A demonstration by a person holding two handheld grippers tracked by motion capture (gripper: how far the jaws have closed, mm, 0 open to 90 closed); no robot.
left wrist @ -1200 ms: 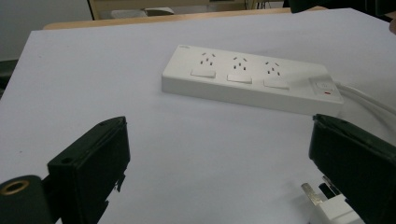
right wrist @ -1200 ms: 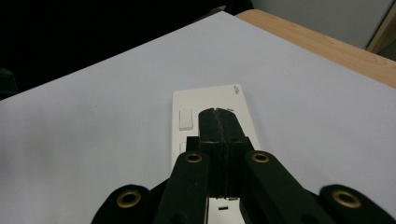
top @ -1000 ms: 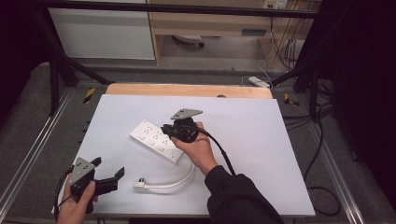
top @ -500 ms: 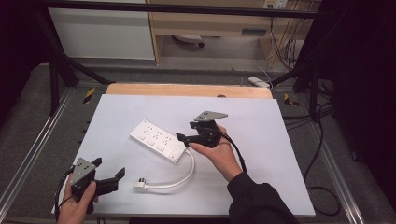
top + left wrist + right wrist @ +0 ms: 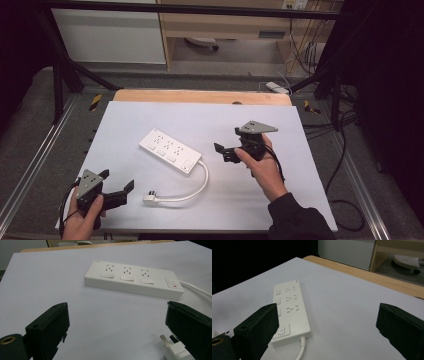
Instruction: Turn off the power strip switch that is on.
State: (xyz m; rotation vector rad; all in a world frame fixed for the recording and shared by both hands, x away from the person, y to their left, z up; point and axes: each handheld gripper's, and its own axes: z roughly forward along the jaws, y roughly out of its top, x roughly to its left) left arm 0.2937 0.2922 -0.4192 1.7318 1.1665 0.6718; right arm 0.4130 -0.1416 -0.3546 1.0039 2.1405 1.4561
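A white surface (image 5: pixel 150 115) with a bare wooden strip (image 5: pixel 200 96) along its far edge is seen from above, framed by metal rails (image 5: pixel 30 170) at its left and right sides. Grey carpeted floor (image 5: pixel 30 115) is laid around it. Beyond the far edge, a white cabinet (image 5: pixel 110 35) and a wooden shelf unit (image 5: pixel 225 25) are set against the back. Dark cables (image 5: pixel 345 130) are trailed over the floor at the right, where the room is left in shadow.
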